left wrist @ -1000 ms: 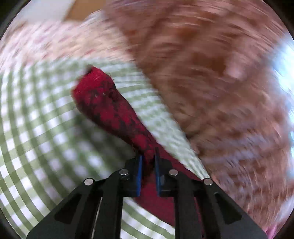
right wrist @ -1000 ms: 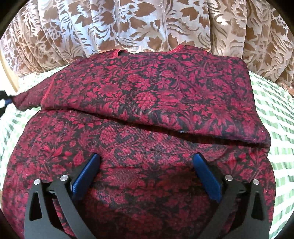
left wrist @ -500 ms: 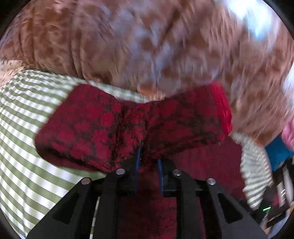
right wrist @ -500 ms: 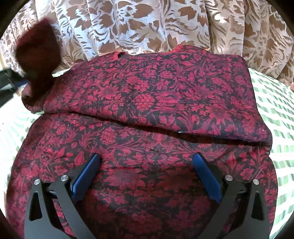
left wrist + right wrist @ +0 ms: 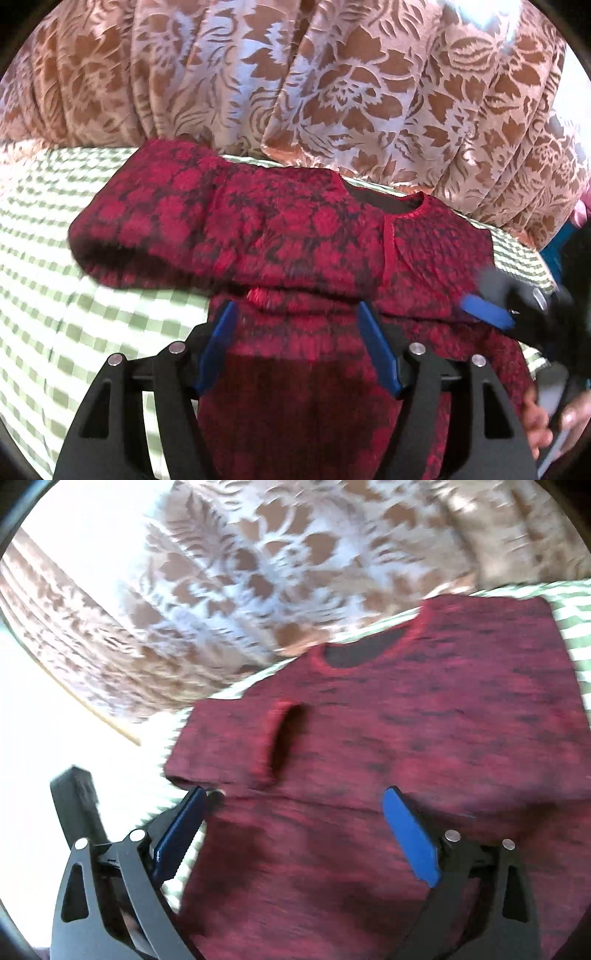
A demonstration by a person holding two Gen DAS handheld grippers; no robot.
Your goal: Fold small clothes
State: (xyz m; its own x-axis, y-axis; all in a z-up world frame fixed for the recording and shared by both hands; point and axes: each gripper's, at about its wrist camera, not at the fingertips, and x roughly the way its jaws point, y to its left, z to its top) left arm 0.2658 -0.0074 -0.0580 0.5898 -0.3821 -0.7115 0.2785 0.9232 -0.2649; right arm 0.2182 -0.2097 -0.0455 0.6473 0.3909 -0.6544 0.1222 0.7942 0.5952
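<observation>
left tongs (image 5: 297, 349) opening, released above the red floral top (image 5: 295, 236); right tongs (image 5: 291, 843) wide, easing closed, gripping nothing.

We found the red-and-black floral knit top (image 5: 295, 236) lying on the green-and-white checked cloth (image 5: 74, 295), its neckline toward the brown-and-white floral curtain (image 5: 295, 81) behind it. One sleeve lay folded across the top's left side. Our left tool (image 5: 295, 332) sat over the lower part, and our right tool (image 5: 295, 812) lay to its right.
</observation>
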